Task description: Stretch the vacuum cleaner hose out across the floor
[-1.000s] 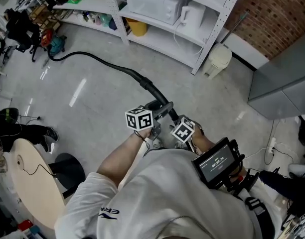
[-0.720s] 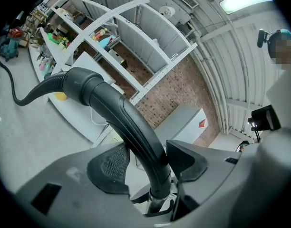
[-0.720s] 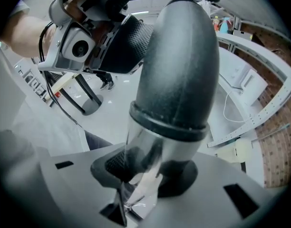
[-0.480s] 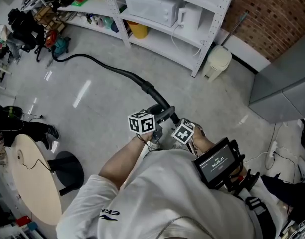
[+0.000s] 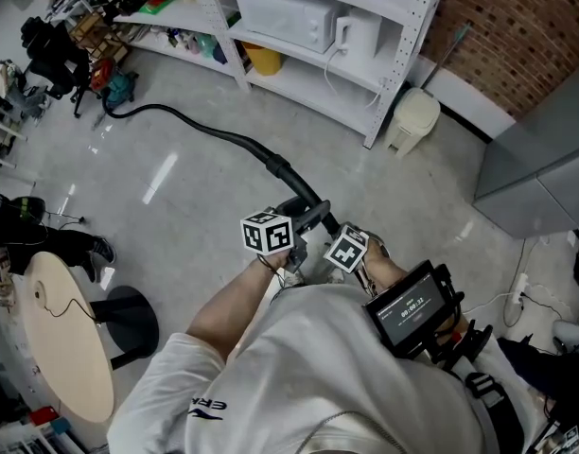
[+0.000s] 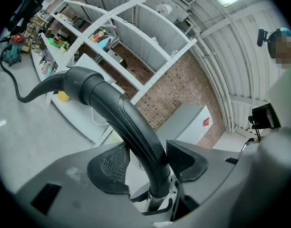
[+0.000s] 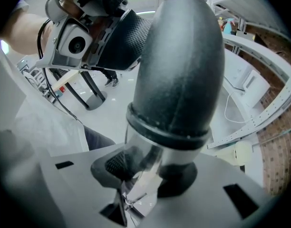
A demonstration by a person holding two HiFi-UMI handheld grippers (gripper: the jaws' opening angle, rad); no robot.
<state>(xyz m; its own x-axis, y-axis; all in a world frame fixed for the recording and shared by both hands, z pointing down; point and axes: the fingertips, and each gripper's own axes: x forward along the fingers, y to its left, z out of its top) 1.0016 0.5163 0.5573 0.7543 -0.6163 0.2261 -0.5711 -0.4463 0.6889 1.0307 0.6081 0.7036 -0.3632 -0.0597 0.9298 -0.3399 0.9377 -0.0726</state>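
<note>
Both tools are clamping the near end of the black ribbed vacuum cleaner hose (image 5: 223, 138). The left tool (image 6: 145, 160) is gripping its rigid curved handle, and the right tool (image 7: 150, 172), pointing steeply down, is pinching the shiny metal tube (image 7: 152, 148) below the collar. From the left tool, the nearer one, the hose is running away up-left over the grey floor (image 5: 129, 206) toward the white shelving (image 5: 299, 81), curving as it goes. Pulling back toward the person is probably what will straighten it.
</note>
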